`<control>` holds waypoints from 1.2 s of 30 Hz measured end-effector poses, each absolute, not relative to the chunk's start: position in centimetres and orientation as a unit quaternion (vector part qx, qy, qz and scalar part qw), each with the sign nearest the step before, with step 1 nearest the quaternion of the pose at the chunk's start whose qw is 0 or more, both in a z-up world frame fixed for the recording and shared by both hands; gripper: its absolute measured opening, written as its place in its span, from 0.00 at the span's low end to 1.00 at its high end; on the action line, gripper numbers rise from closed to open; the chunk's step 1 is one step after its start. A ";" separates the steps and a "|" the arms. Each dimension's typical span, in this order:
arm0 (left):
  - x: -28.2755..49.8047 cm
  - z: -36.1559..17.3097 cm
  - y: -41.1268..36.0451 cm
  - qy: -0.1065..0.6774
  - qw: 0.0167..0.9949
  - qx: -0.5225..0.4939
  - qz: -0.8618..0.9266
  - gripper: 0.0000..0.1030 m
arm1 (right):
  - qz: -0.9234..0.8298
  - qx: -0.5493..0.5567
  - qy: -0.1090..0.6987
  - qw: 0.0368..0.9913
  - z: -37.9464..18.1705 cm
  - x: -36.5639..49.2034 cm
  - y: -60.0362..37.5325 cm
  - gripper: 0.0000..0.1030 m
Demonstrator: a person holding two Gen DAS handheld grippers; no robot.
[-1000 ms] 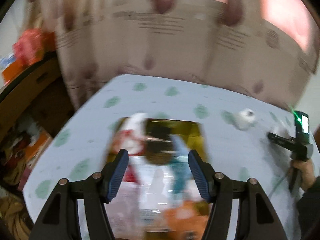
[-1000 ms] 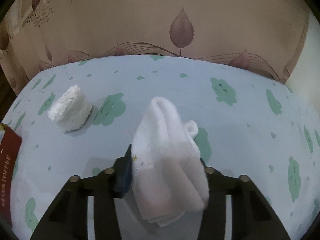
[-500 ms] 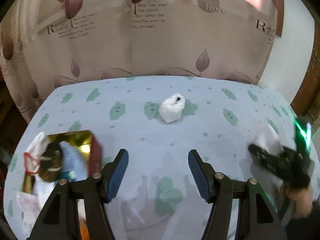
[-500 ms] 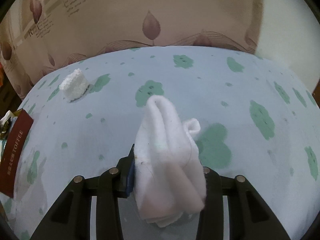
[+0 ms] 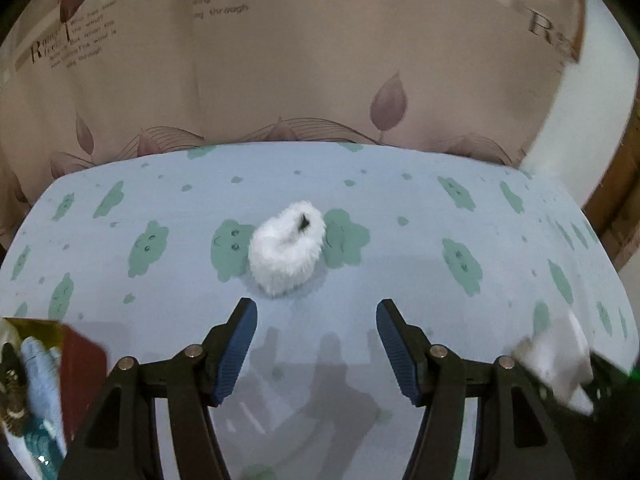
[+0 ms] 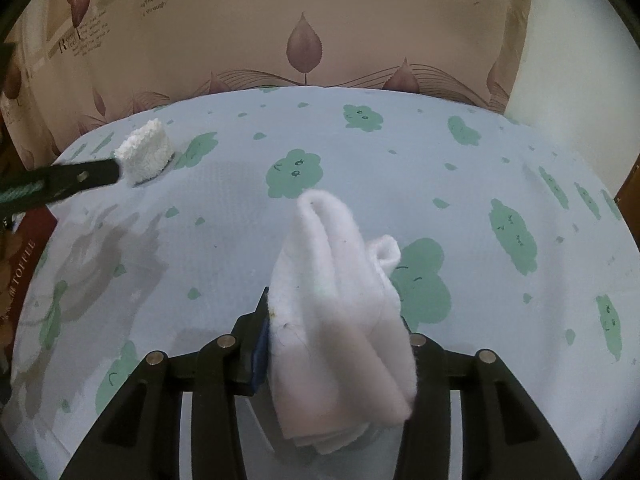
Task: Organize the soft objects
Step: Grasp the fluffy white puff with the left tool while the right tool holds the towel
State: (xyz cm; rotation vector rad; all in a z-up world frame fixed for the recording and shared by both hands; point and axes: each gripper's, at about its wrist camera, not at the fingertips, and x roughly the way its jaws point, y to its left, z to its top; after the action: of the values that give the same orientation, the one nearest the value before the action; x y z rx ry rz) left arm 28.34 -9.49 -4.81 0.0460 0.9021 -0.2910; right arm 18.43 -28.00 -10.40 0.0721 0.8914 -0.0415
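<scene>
A fluffy white roll (image 5: 287, 254) lies on the blue tablecloth (image 5: 400, 280), just ahead of my open, empty left gripper (image 5: 316, 320). In the right wrist view the same roll (image 6: 146, 154) lies at the far left, with one finger of the left gripper (image 6: 84, 178) beside it. My right gripper (image 6: 334, 340) is shut on a folded white cloth (image 6: 340, 320) and holds it above the table. That cloth also shows in the left wrist view (image 5: 556, 356) at the lower right.
A red and gold box (image 5: 76, 372) holding soft items sits at the lower left; its red side reading TOFFEE shows in the right wrist view (image 6: 24, 256). A leaf-print curtain (image 5: 300, 60) hangs behind the table's far edge.
My left gripper has swung from over the box to the right and closed in on the fluffy white roll. My right gripper has kept hold of the white cloth and shifted a little.
</scene>
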 end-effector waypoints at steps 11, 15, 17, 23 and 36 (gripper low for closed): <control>33.2 -7.0 -9.5 0.448 0.887 0.026 -0.110 0.62 | -0.009 0.038 0.432 0.901 -10.5 18.6 -27.9 0.47; 34.4 -7.9 -9.7 0.455 0.884 0.027 -0.101 0.62 | -0.007 0.039 0.432 0.901 -10.5 18.6 -27.9 0.48; 34.8 -8.4 -9.7 0.462 0.881 0.024 -0.094 0.62 | -0.006 0.040 0.432 0.901 -10.5 18.7 -28.0 0.48; 35.2 -9.2 -9.3 0.475 0.875 -0.016 -0.095 0.44 | -0.006 0.036 0.433 0.901 -10.5 18.7 -27.8 0.50; 34.0 -8.2 -9.1 0.474 0.876 -0.027 -0.081 0.30 | -0.008 0.028 0.435 0.900 -10.5 18.8 -27.6 0.51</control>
State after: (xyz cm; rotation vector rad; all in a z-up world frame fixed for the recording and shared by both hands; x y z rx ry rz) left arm 33.99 -9.09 -8.17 -0.0572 0.9892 -0.1693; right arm 18.76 -27.57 -10.55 0.0578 0.8996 -0.0169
